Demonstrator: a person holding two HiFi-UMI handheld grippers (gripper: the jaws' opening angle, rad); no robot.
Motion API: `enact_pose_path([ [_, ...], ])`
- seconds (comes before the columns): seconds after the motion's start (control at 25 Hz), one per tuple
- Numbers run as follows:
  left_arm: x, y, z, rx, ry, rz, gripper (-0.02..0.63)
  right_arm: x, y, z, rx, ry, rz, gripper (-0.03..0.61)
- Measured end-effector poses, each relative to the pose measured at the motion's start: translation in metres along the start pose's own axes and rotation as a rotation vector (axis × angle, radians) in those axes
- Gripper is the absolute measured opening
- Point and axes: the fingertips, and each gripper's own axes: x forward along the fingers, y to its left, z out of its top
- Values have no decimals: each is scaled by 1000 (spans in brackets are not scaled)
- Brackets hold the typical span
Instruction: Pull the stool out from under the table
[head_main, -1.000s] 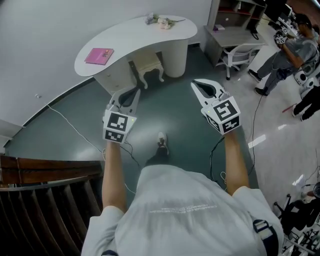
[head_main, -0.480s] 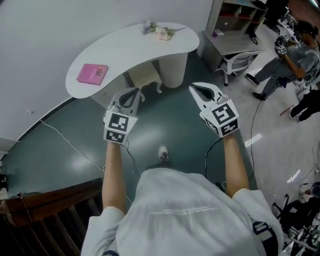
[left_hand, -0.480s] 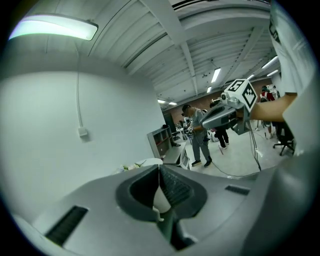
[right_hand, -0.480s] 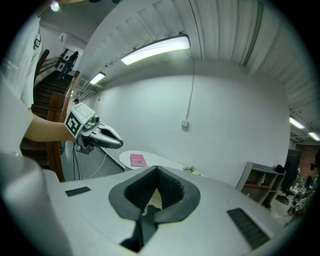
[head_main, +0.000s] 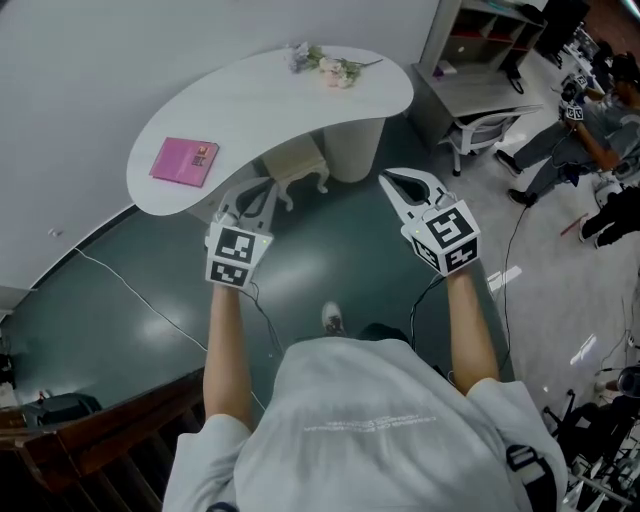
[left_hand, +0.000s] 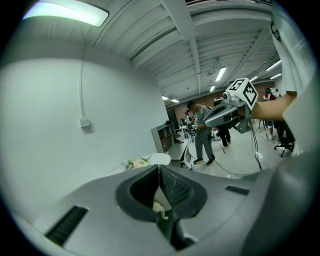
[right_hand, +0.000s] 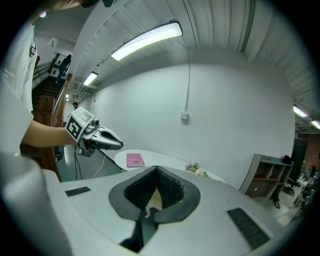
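A person holds both arms out toward a curved white tabletop (head_main: 270, 100), with the left tongs (head_main: 262, 192) and the right tongs (head_main: 393, 176) each fully closed and holding nothing. The stool (head_main: 298, 163), a small white piece with curled legs, sits tucked beneath the near edge of the tabletop, between the two tongs and beyond their tips, so neither tool touches it. A pink book (head_main: 183, 161) lies toward the tabletop's left end and a spray of flowers (head_main: 325, 67) toward its far end.

The pull has not begun, and several things could spoil it. Closed tongs cannot take hold, so pushing in without opening them would likely shove the stool deeper under the tabletop. A grip on one side only could swing the stool round and knock a leg against the tabletop's base. Lifting during the pull could strike the seat against the underside and jolt the book or flowers. A thin cable (head_main: 120, 283) crosses the floor left of the tabletop, and a backward step could catch on it.
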Motion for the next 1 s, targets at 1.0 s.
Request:
enact_pose_path([
  [1.0,96,75,-65,-101,161,34,18,153,-78,-42,-73,131,77,15],
])
